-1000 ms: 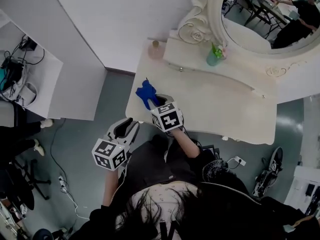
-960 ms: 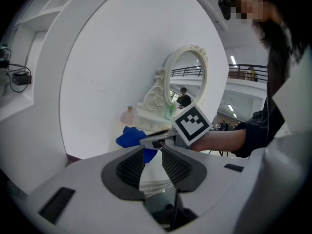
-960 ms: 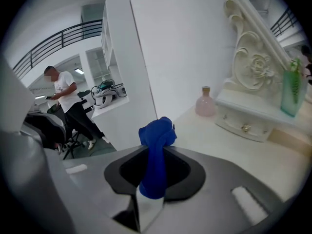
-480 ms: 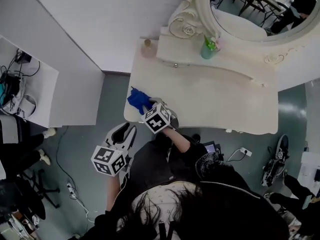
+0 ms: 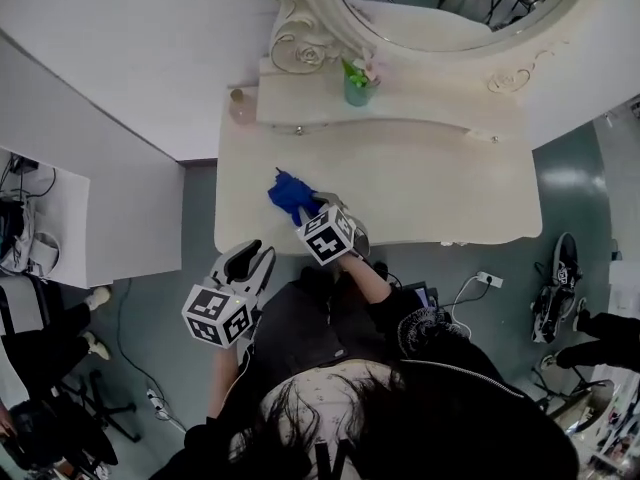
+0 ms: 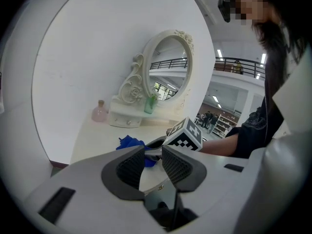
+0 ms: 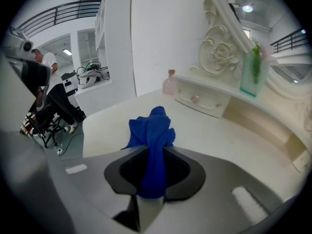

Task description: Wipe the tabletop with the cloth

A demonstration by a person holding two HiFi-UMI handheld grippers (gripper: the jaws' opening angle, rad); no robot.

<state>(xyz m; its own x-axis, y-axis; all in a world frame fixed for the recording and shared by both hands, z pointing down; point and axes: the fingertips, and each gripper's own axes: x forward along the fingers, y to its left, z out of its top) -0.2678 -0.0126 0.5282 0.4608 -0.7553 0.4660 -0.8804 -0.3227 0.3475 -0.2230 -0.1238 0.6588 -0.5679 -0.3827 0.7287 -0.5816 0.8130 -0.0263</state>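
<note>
Cloth (image 5: 290, 192), blue and bunched, is clamped in the right gripper (image 5: 312, 208) and has been drawn inward from the left edge of the tabletop (image 5: 430, 183); the left gripper (image 5: 250, 261) is held off its front edge, jaws parted, empty.

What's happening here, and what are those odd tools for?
A person stands at a dressing table with a handheld claw in each hand. The right claw is shut on a blue cloth, which is bunched up near the front left part of the tabletop, ready for wiping. The left claw is held off the table's front edge, with its jaws slightly apart and nothing between them.
</note>
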